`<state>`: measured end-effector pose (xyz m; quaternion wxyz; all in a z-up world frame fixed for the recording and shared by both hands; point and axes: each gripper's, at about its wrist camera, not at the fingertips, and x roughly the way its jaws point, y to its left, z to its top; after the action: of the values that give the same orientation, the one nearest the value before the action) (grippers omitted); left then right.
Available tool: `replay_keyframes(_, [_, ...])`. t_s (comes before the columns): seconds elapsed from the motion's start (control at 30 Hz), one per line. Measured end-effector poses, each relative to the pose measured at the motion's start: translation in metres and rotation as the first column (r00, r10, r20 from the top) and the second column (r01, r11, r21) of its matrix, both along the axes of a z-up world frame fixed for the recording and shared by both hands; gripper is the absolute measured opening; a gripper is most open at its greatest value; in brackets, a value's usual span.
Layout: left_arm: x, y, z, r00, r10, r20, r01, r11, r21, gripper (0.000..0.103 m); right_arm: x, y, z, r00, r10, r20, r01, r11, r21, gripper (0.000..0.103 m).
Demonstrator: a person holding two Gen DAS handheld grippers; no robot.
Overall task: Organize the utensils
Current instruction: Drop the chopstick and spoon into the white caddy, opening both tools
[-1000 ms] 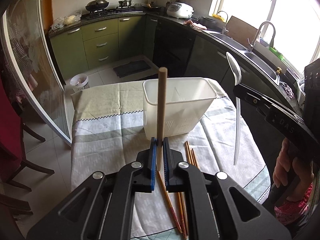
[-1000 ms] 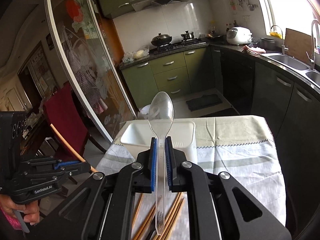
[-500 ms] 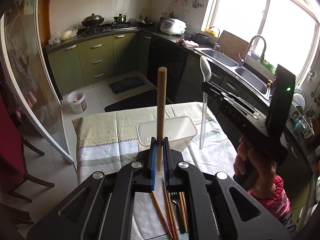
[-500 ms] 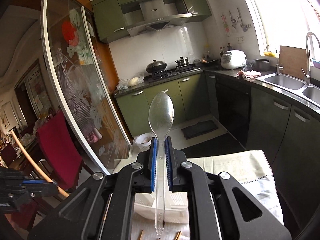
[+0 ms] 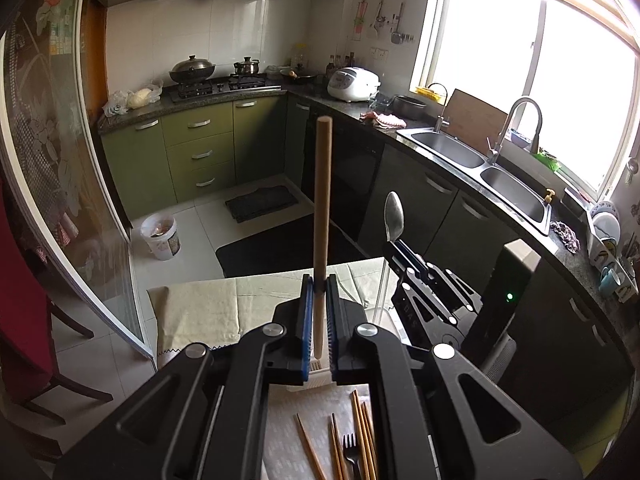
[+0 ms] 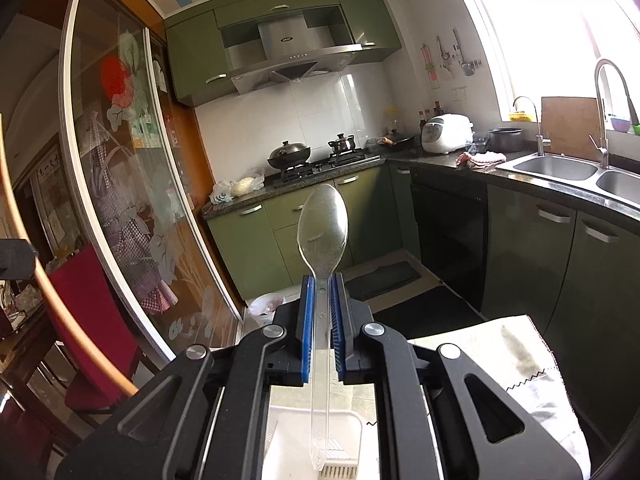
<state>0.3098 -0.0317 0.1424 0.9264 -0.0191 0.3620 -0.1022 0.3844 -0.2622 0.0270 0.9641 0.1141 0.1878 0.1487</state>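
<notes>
My left gripper (image 5: 319, 284) is shut on a light wooden chopstick (image 5: 322, 200) that stands upright between the blue pads. My right gripper (image 6: 321, 284) is shut on a clear plastic spoon (image 6: 323, 228), bowl up, handle hanging down over the white plastic utensil bin (image 6: 340, 448). In the left wrist view the right gripper (image 5: 400, 248) with the spoon (image 5: 394, 216) is just right of my left one. Several chopsticks (image 5: 362, 432) and a black fork (image 5: 351, 452) lie on the tablecloth below.
The table has a pale patterned cloth (image 5: 196, 312). A glass sliding door (image 5: 60, 184) stands to the left with a red chair (image 6: 80, 304) behind it. Dark cabinets and a sink counter (image 5: 480, 168) run along the right. A white bucket (image 5: 160, 236) sits on the floor.
Both grippers have lifted and tilted upward, each keeping its utensil. The right gripper has moved over the white bin, and the bin has dropped out of the left view behind the fingers.
</notes>
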Motion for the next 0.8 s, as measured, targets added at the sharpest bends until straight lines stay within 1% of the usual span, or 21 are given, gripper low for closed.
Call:
replay_keyframes(0.1, [0.013, -0.006, -0.021, 0.999, 0.005, -0.039, -0.004, 1.000, 0.021, 0.006, -0.007, -0.007, -0.017, 1.000, 0.003, -0.002, -0.003, 1.000, 0.012, 0.010])
replay_keyframes(0.17, [0.020, -0.008, -0.035, 0.997, 0.010, -0.070, -0.007, 0.999, 0.032, 0.006, -0.014, -0.007, -0.026, 1.000, 0.003, 0.014, -0.004, 1.000, 0.003, 0.010])
replay_keyframes(0.37, [0.034, -0.012, -0.074, 0.987, 0.019, -0.158, -0.008, 0.997, 0.075, 0.006, -0.033, 0.006, -0.049, 0.998, 0.021, 0.051, -0.016, 0.996, -0.085, 0.010])
replay_keyframes(0.53, [0.040, -0.016, -0.105, 0.974, 0.015, -0.228, 0.007, 0.995, 0.095, 0.006, -0.041, 0.012, -0.060, 0.999, 0.033, 0.036, -0.029, 0.994, -0.108, 0.010])
replay_keyframes(0.67, [0.041, -0.016, -0.122, 0.966, 0.013, -0.258, 0.012, 0.995, 0.095, 0.006, -0.047, 0.015, -0.066, 0.999, 0.038, 0.033, -0.033, 0.990, -0.138, 0.010])
replay_keyframes(0.8, [0.042, -0.012, -0.131, 0.962, 0.014, -0.273, 0.012, 0.996, 0.093, 0.007, -0.054, 0.012, -0.067, 0.999, 0.044, 0.021, -0.041, 0.990, -0.136, 0.010])
